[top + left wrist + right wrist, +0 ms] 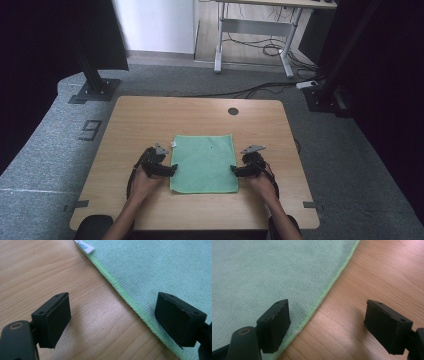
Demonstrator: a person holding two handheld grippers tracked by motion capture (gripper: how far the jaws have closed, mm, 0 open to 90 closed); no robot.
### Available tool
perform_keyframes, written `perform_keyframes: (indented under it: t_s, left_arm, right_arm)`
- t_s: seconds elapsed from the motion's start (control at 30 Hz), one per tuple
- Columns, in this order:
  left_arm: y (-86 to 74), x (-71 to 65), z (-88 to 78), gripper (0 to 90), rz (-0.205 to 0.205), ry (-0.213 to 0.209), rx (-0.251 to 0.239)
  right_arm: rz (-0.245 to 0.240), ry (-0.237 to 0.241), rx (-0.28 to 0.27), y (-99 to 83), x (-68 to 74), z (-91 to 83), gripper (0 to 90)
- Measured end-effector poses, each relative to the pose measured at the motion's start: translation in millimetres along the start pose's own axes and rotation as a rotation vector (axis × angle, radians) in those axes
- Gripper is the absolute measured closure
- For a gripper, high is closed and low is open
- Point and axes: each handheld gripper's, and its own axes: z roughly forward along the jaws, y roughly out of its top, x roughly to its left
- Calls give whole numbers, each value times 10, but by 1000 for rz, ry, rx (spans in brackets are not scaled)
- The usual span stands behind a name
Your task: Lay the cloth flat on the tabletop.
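Cloth: we see the green cloth [205, 162] lying flat on the bench [150, 115].
Left gripper [112, 320]: released, straddling the cloth's edge.
Right gripper [327, 323]: released, likewise.

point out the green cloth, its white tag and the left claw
green cloth [205, 162], high view, middle of the fabric
white tag [84, 246], left gripper view, the label at the cloth's corner
left claw [112, 322], left gripper view, midway between its open fingertips

white tag [84, 246] print blurred, cut by top edge
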Motion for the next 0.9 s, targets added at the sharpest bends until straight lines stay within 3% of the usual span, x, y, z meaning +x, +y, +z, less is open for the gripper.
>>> perform_keyframes:
  t_s: [0.13,0.17,0.3,0.4,0.57,0.7,0.9]
  left_arm:
    - [29,-6,-52,136,15,-8,-22]
    - [44,12,-127,135,3,-30,-46]
    - [40,24,-244,115,20,-45,-63]
    - [-53,31,-339,91,43,-46,-44]
    - [-230,82,-373,56,32,-64,-25]
    - [-303,117,-371,21,24,-70,-12]
    - [-363,92,-319,0,27,-67,2]
  right_arm:
    - [-15,1,3,5,9,-25,200]
    - [-16,9,-9,5,9,-70,197]
    - [3,19,-39,-19,-34,-192,155]
    - [18,22,-50,-69,-74,-277,146]
    - [31,31,-50,-176,-114,-345,130]
    - [32,26,-19,-263,-113,-301,11]
    - [4,28,6,-333,-95,-231,0]
